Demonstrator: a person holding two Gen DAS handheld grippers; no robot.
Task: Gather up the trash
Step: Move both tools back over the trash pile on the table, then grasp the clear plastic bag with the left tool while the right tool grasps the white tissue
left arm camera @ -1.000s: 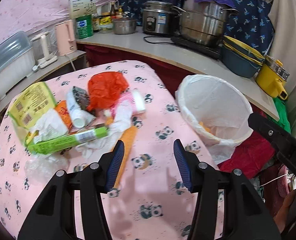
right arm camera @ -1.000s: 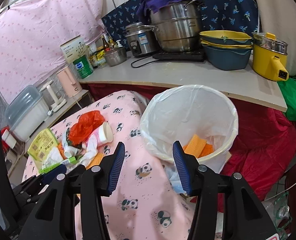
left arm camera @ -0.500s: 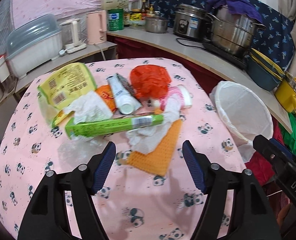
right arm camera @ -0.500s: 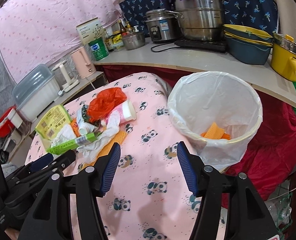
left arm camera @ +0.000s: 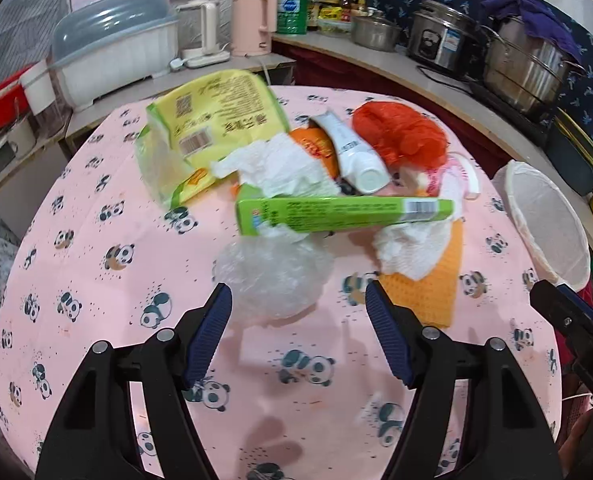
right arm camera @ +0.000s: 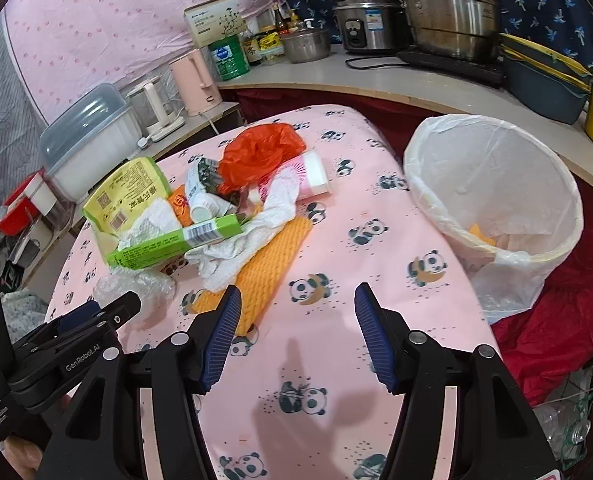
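Both tongs, left tongs (left arm camera: 296, 320) and right tongs (right arm camera: 296, 316), gape apart, holding nothing, above the counter (left arm camera: 96, 240); trash pile (left arm camera: 316, 184) lies beside the lined bin (right arm camera: 496, 184), the left lined up on crumpled plastic (left arm camera: 272, 276).

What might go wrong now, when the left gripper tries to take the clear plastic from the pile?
1. The clear plastic wrap lies partly under the green box; pulling it may drag the box and tissue along.
2. The left gripper is open just before the soft wrap; its fingers may pinch the panda tablecloth too.
3. The trash bin stands at the table edge, so a bump may tip it.
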